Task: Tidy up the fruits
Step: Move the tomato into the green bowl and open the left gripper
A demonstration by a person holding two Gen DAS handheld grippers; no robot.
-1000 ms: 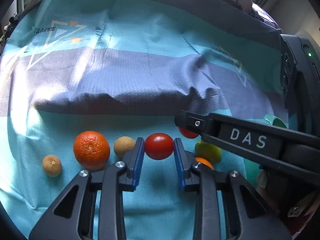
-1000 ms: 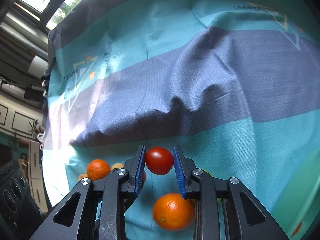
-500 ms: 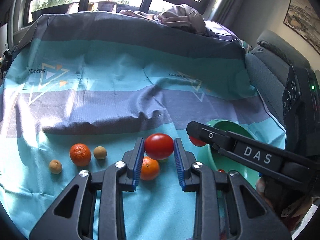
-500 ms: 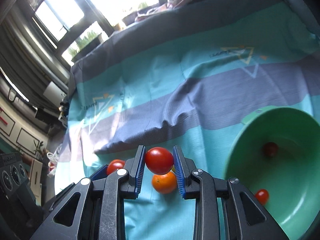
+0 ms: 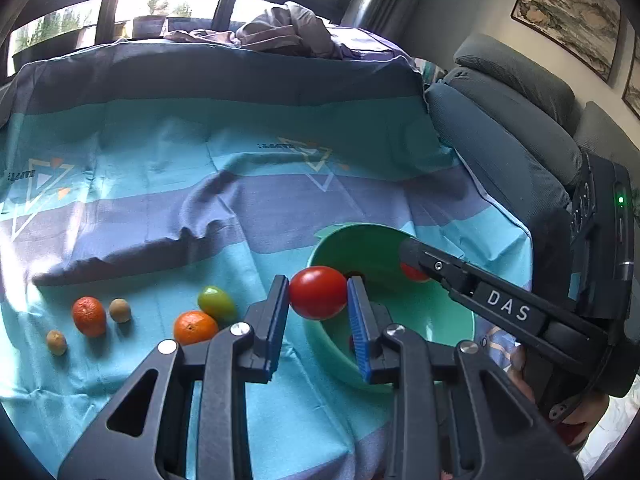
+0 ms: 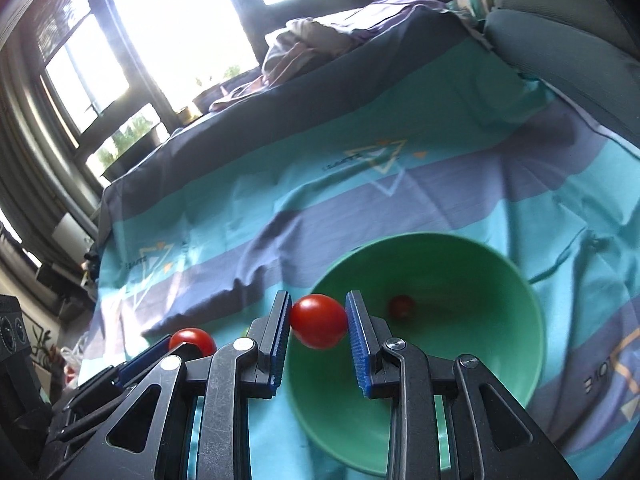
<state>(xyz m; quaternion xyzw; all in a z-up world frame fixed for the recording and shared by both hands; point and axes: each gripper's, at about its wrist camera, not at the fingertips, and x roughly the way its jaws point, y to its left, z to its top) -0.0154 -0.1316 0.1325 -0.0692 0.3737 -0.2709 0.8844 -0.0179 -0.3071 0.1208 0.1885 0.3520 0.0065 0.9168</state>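
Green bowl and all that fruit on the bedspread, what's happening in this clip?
A person is sorting fruit with two tools. The left hand-held gripper and the right hand-held gripper each clamp a red tomato over the green bowl, which already holds one small tomato. Two oranges, a green tomato and two small brown fruits wait on the striped cloth.

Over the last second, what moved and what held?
Both grippers lifted off the fruit row and swung toward the green bowl, which came into view; each tomato now hangs over it. Nothing taken or released: left gripper stays clamped on its tomato, right gripper on its tomato. The oranges and other fruit stay on the cloth.
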